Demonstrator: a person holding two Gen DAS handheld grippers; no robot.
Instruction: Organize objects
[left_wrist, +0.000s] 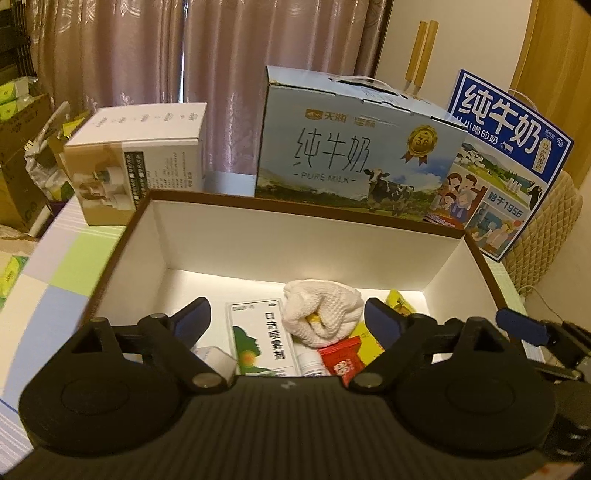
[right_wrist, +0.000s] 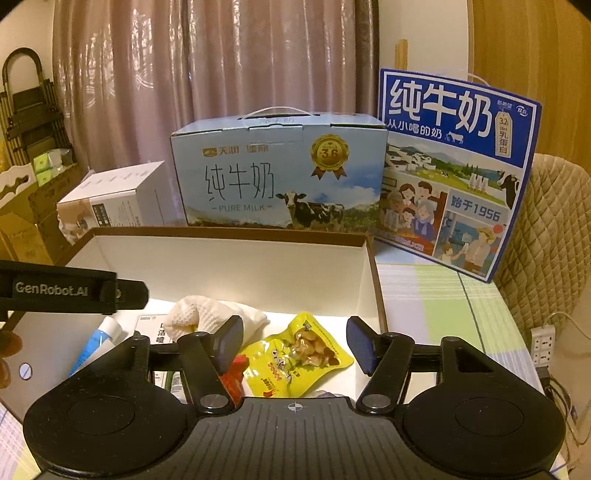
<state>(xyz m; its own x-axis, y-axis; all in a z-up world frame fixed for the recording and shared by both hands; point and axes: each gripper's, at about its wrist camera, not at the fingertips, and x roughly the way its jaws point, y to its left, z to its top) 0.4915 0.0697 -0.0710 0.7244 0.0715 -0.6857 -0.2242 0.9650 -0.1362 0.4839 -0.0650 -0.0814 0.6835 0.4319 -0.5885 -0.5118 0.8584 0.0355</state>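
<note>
Holding both grippers over the open white box (left_wrist: 258, 236), I note each set of jaws standing apart with nothing between them. My left gripper (left_wrist: 286, 321) hangs above a white knitted cloth bundle (left_wrist: 321, 310) and a white-and-green carton (left_wrist: 262, 338) printed with Chinese characters. Beside these lie a red packet (left_wrist: 341, 360) and a small white bottle (left_wrist: 308, 363). My right gripper (right_wrist: 293, 341) hangs above a yellow snack pouch (right_wrist: 295, 356) showing a photo of food; its lettering is too small to read. A blue-and-white tube (right_wrist: 98, 345) lies at the box's left side in the right wrist view, where the other gripper's body reads "GenRobot.AI".

All these items rest on the box floor; its rim is brown. Behind the box stands a pale blue milk case (right_wrist: 277, 173) marked "PURE MILK", with a gold "3.6" seal and a cow. To its right leans a dark blue milk case (right_wrist: 454, 170) bearing "1956". A white carton (left_wrist: 140, 158) stands left.
</note>
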